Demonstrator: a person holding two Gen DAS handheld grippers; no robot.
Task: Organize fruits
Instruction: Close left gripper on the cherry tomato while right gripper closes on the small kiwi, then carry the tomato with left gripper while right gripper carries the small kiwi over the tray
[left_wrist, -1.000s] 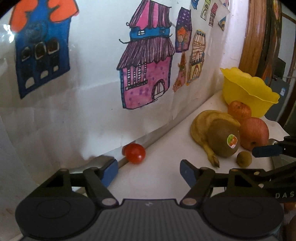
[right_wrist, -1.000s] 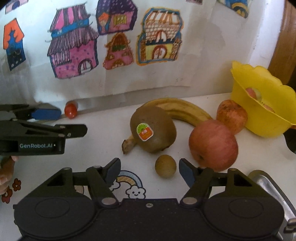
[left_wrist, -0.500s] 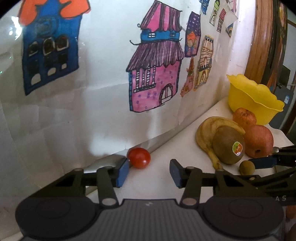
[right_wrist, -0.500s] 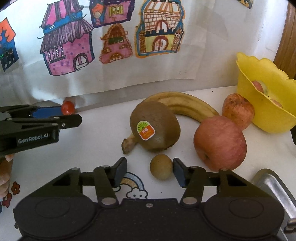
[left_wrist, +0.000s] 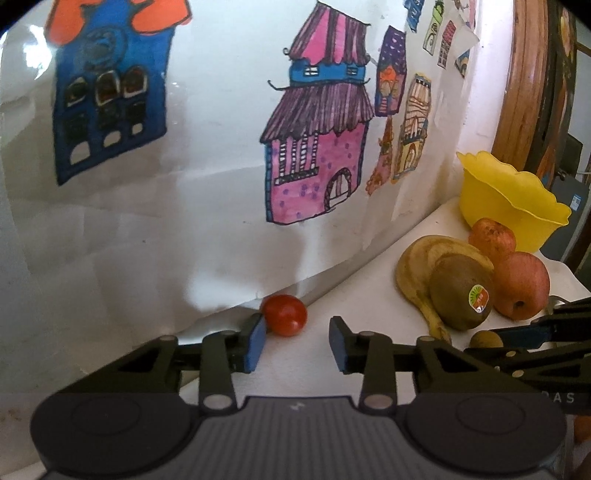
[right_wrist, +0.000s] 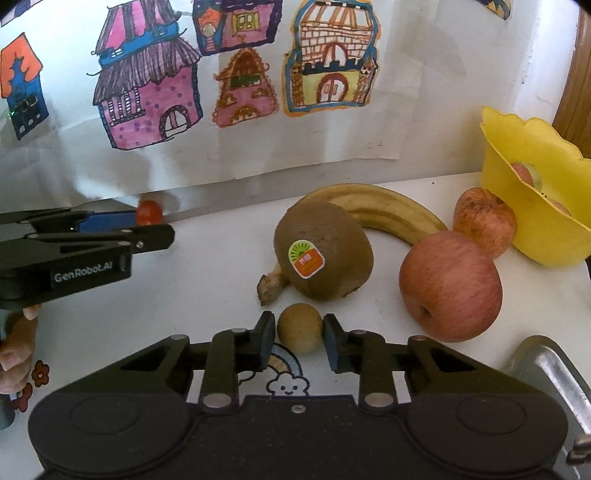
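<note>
Right hand-held gripper (right_wrist: 299, 341) closing around small brown fruit (right_wrist: 300, 328).

Looks like a home, probably a kid's corner: hand-drawn house pictures (right_wrist: 147, 85) taped on the wall, cartoon-print desk (right_wrist: 207, 295), yellow fruit bowl (right_wrist: 532, 206).

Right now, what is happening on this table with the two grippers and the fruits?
A person is sorting fruit with a gripper in each hand. The right gripper is closing around a small brown fruit in front of the kiwi. The left gripper is closing near a small red tomato by the wall, with the left pad beside it. The banana and two apples lie on the table; the yellow bowl already holds some fruit.
</note>
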